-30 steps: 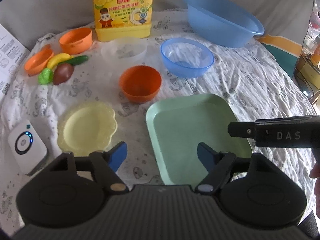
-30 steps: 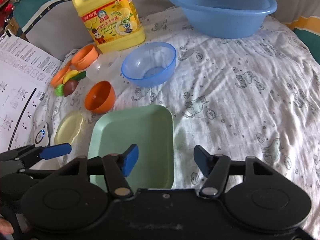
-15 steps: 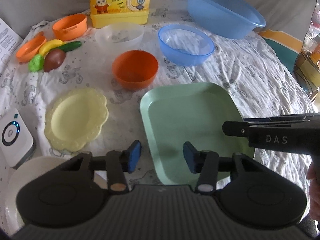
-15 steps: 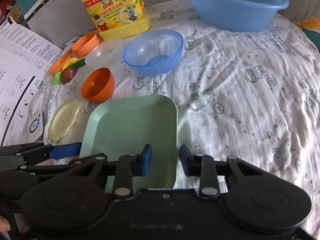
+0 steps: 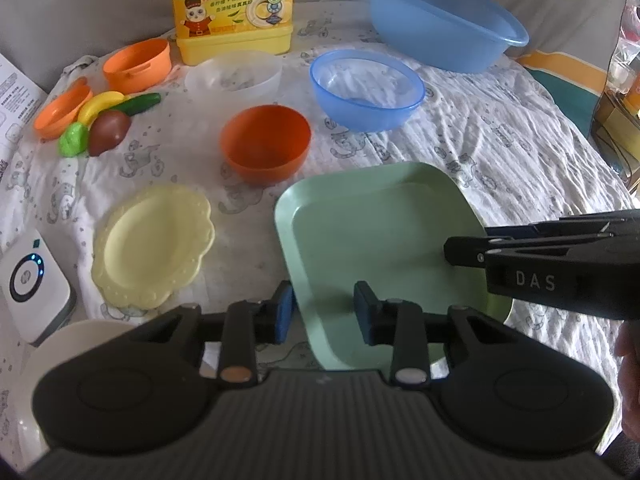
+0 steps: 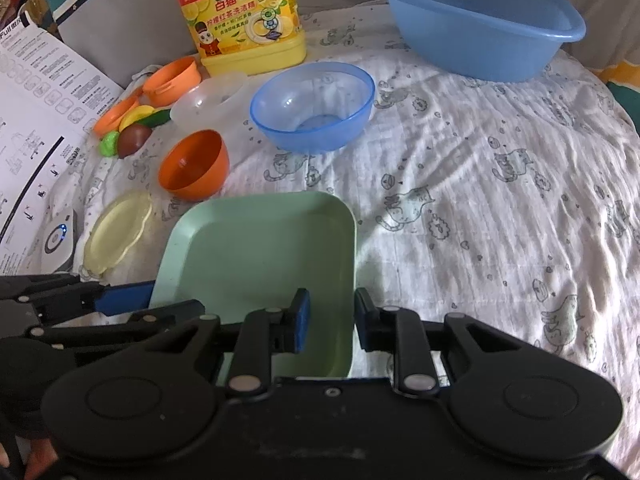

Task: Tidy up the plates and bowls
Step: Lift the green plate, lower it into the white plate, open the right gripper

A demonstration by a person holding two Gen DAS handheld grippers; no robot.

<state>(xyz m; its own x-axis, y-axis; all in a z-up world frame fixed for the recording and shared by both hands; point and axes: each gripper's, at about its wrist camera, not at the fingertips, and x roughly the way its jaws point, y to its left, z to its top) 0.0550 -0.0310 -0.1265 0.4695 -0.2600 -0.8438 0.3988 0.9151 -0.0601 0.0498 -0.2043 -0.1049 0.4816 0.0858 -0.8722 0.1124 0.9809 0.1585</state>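
Observation:
A square green plate (image 5: 380,232) (image 6: 264,248) lies on the patterned cloth. My left gripper (image 5: 325,312) straddles its near left rim, jaws narrowed around the edge. My right gripper (image 6: 331,318) straddles its near right rim, jaws also narrowed around the edge. A scalloped yellow plate (image 5: 154,244) (image 6: 118,232) lies to the left. An orange bowl (image 5: 266,142) (image 6: 194,164), a small blue bowl (image 5: 366,90) (image 6: 314,106) and a clear bowl (image 5: 234,76) (image 6: 208,98) stand behind. A white dish (image 5: 60,344) sits at the near left.
A large blue basin (image 5: 444,28) (image 6: 476,20) stands at the back right. A yellow detergent jug (image 5: 234,4) stands at the back. Orange cups and toy food (image 5: 104,120) lie at the left, with a white device (image 5: 30,280) and a paper sheet (image 6: 36,104).
Both grippers have narrowed from wide open and closed in around the green plate's near rims. The left wrist view has shifted a little closer to the table.

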